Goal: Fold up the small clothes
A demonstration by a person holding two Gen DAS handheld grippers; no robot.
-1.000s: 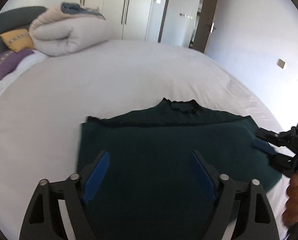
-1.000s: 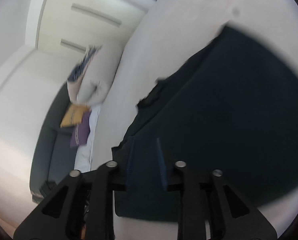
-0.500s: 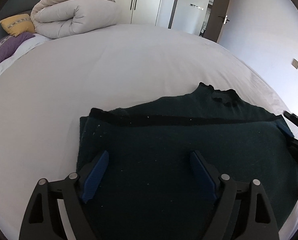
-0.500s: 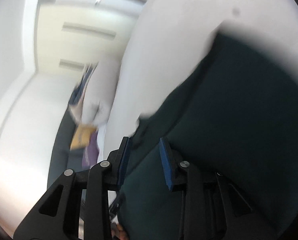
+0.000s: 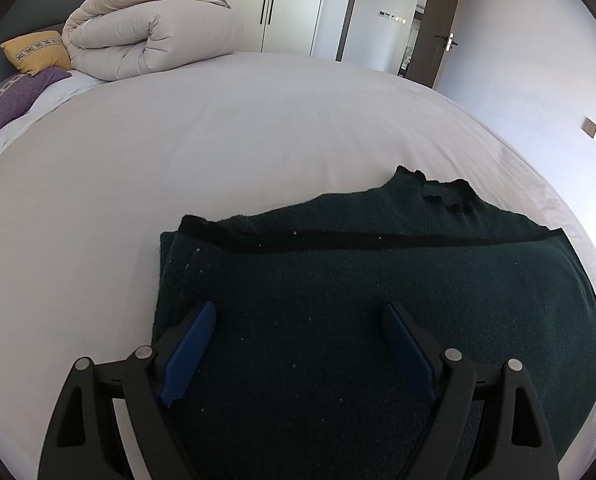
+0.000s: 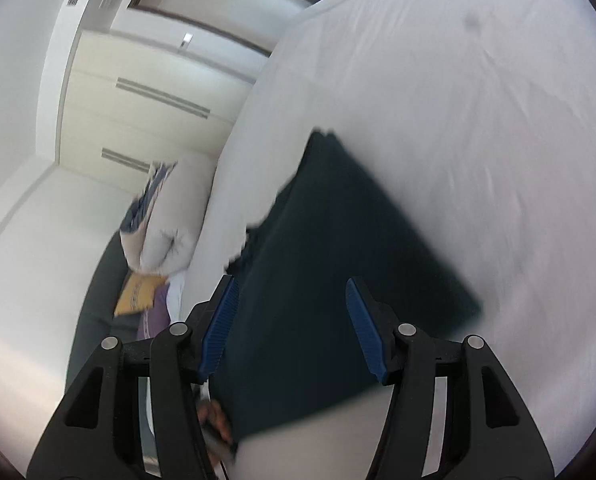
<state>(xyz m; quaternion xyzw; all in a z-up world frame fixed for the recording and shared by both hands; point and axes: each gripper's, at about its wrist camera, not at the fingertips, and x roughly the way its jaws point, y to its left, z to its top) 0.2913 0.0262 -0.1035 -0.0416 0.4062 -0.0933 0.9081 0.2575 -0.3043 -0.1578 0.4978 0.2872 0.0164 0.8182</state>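
Observation:
A dark green sweater lies folded on the white bed, its collar at the far side and a black-trimmed hem folded across it. My left gripper is open and empty, hovering over the sweater's near part. In the tilted, blurred right wrist view the same sweater lies flat on the bed. My right gripper is open and empty above its near edge.
The white bed stretches beyond the sweater. A rolled duvet and yellow and purple pillows lie at its far left. Wardrobe doors and an open door stand behind. The bed's edge runs at right.
My right gripper let go of the sweater's edge, opened and pulled back off it, out of the left wrist view. My left gripper stayed open and shifted left over the sweater.

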